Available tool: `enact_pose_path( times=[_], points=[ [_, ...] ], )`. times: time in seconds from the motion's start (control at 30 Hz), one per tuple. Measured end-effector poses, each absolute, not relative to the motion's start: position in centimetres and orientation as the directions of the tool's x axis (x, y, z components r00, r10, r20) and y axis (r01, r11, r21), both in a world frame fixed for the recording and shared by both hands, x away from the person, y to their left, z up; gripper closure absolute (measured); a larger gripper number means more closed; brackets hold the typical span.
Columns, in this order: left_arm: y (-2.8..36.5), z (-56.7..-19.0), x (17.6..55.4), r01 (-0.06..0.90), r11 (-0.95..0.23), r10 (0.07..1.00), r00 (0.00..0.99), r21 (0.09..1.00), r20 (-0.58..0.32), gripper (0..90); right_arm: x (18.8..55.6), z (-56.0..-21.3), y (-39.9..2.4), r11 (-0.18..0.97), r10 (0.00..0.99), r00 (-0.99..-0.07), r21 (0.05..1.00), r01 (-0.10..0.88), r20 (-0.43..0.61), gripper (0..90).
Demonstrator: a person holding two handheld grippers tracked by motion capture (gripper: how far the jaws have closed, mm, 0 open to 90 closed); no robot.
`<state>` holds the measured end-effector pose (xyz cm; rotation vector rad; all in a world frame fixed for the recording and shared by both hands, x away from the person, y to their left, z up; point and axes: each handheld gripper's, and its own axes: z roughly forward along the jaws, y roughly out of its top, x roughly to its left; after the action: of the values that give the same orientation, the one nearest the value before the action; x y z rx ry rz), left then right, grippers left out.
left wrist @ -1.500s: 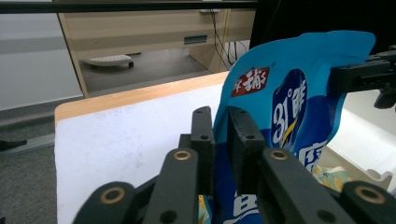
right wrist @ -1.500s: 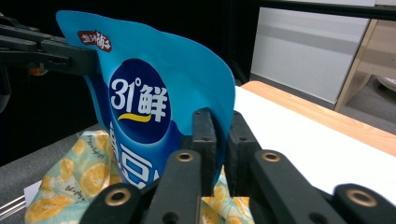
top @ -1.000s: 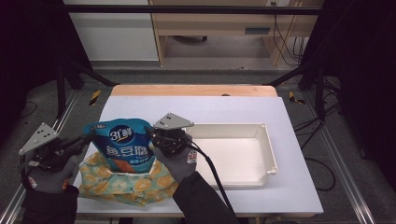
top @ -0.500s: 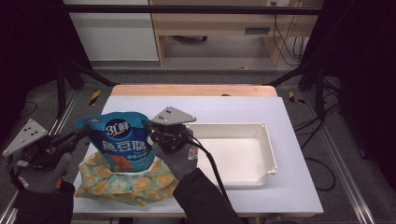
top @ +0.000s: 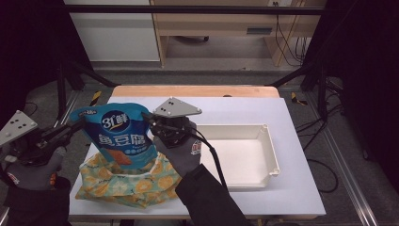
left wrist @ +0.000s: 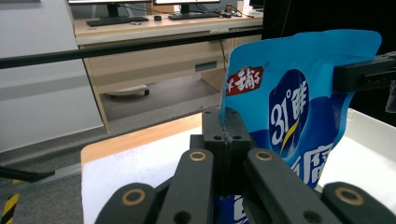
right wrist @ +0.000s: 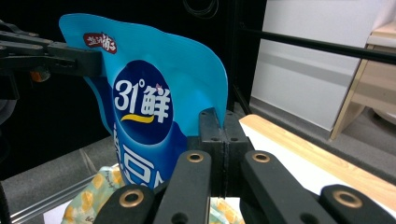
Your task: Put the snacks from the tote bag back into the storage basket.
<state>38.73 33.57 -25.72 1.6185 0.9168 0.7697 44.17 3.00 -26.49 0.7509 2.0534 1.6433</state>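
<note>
A: Blue plastic pouch point(top: 120, 136) hangs upright between the two grippers, its long axis near vertical, bottom end down inside the mouth of the yellow flowered cloth bag point(top: 127, 181). Left gripper point(top: 77, 125) is clamped on the pouch's left top edge, right gripper point(top: 147, 117) on its right top edge.

B: Confirmed from the gripper views. Left gripper point(left wrist: 224, 133): jaws pressed together with the pouch's point(left wrist: 299, 98) edge seam between them. Right gripper point(right wrist: 218, 128): same, pinching the opposite edge of the pouch point(right wrist: 149, 98). Each view also shows the other gripper's jaw tip on the far corner.

A: Relation for the coming move: white tray point(top: 266, 136) lies on the table point(top: 291, 188) to the right of the pouch, just past the right hand point(top: 181, 150). Right hand is the nearer one to it; left hand point(top: 33, 162) is well apart, off the table's left edge.

B: Judgement: pouch must clear the cloth bag's rim before going sideways toward the tray. How much of its bottom is inside the bag is hard to tell; the fabric folds hide the lower edge.

A: Noted. Risk: with two-corner grip, uneven lift could tilt the pouch and drag the cloth.
</note>
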Motion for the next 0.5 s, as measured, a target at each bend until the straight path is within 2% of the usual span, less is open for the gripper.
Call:
enact_pose_path(
  times=[0.5],
  points=[
    [33.3,-23.4,37.8,0.137,-0.119,0.865,0.5,0.983,0.035,90.0,43.4,-23.8,2.6,0.171,0.627,-0.779,0.979,0.108,-0.024,90.0]
  ],
)
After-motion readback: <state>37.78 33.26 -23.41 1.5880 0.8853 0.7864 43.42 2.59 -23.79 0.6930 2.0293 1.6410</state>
